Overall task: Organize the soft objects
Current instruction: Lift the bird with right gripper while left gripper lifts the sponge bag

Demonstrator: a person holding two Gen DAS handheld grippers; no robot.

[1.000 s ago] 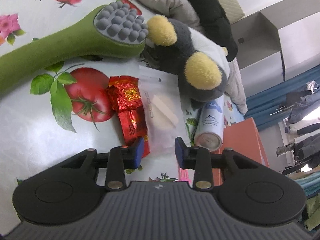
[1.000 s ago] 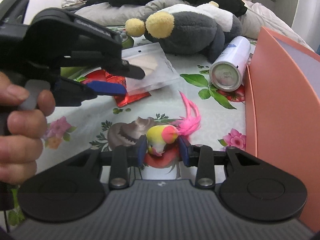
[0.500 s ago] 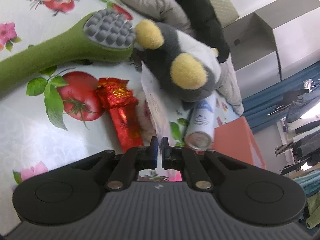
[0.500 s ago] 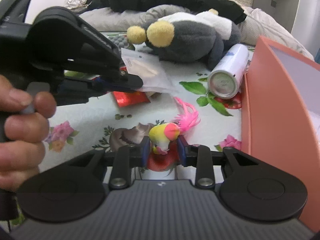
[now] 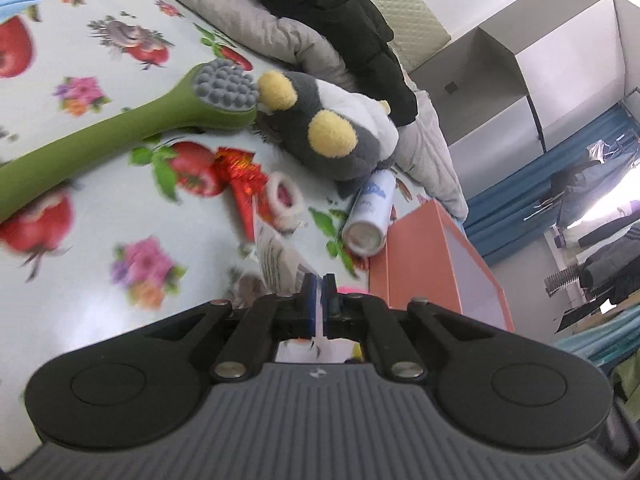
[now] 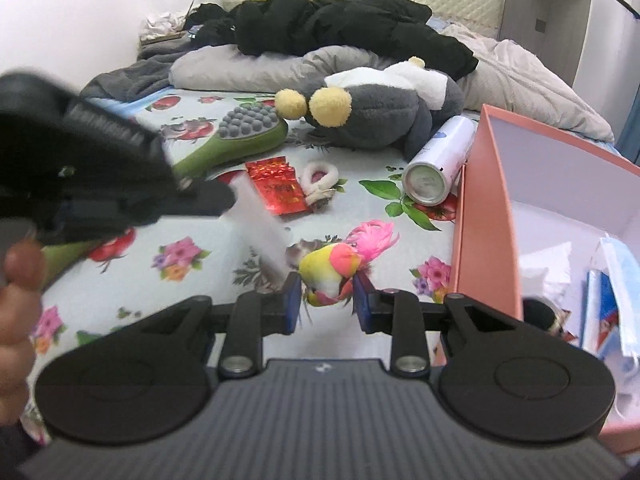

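Observation:
My left gripper point(image 5: 319, 284) is shut on a clear plastic pouch point(image 5: 276, 258) and holds it above the bed; the pouch also shows blurred in the right wrist view point(image 6: 260, 224). My right gripper point(image 6: 326, 286) is shut on a yellow, pink and green toy bird point(image 6: 332, 268), lifted a little over the sheet. A grey penguin plush point(image 5: 324, 136) lies at the back, also in the right wrist view point(image 6: 384, 112). A small pink-and-white fuzzy ring point(image 6: 318, 178) lies beside a red foil packet point(image 6: 276, 190).
An open orange box point(image 6: 480, 216) stands at the right with masks and packets inside. A white spray can point(image 6: 436, 164) lies against it. A green massage brush point(image 5: 120, 128) lies at the left. Pillows and a black coat point(image 6: 332, 28) pile at the back.
My left gripper has closed on the pouch and lifted it up and back off the sheet, uncovering the fuzzy ring. My right gripper has risen with the bird toward the box.

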